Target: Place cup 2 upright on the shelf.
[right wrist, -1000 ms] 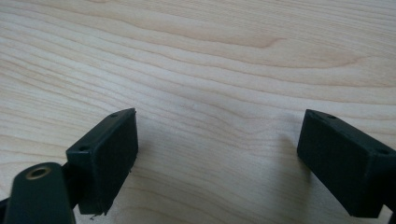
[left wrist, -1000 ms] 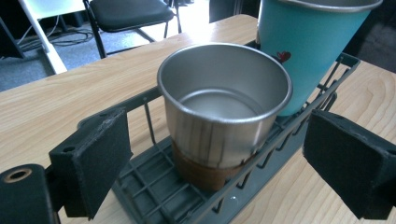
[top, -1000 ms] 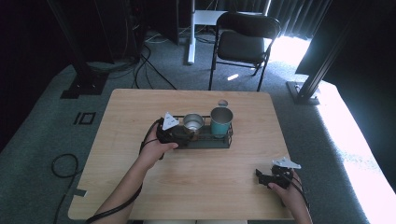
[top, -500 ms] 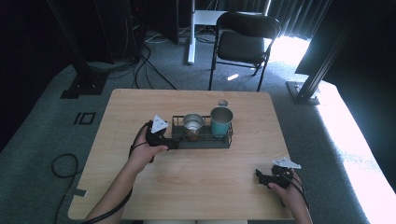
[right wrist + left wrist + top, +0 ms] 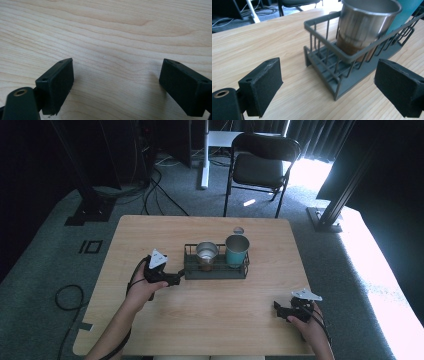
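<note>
Just beyond left tool (image 5: 176, 278): rack (image 5: 332, 75).

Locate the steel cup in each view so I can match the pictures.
High view: steel cup stands mid-table in the left half of the wire rack, beside the teal tumbler.
Left gripper view: upper right, inside the rack.
Right gripper view: not in it.
Shared landmark: the rack's near-left corner.

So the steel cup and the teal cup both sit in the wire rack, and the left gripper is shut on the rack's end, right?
Not quite. The steel cup and teal cup do sit in the wire rack, but the left gripper is open, its fingers spread short of the rack's end, as the left gripper view shows.
</note>
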Available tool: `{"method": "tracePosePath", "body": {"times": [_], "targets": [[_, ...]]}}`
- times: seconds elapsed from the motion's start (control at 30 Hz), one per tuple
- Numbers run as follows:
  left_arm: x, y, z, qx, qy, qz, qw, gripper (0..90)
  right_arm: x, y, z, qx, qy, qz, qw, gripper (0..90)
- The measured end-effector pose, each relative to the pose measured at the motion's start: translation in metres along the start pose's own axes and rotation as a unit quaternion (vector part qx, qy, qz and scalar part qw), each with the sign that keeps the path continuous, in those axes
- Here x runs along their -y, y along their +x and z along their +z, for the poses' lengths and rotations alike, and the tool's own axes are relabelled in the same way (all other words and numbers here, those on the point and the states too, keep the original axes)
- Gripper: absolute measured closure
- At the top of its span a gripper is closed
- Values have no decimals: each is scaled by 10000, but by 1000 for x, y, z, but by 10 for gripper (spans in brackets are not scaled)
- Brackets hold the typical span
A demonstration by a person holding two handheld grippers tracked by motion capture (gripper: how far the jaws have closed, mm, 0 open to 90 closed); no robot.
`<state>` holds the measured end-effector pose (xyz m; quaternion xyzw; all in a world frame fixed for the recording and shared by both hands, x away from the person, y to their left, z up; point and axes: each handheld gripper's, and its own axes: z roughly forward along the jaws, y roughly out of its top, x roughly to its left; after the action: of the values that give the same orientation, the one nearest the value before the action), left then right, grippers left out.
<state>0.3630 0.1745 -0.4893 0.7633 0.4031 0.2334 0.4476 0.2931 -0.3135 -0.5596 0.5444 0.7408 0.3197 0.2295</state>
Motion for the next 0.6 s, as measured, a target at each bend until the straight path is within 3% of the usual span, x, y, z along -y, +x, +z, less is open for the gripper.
{"method": "tracePosePath", "body": {"times": [0.6], "targets": [[41,8,-26,-144,198,-82,9997,85,0,0,0,0,0,-2,10000,120]]}}
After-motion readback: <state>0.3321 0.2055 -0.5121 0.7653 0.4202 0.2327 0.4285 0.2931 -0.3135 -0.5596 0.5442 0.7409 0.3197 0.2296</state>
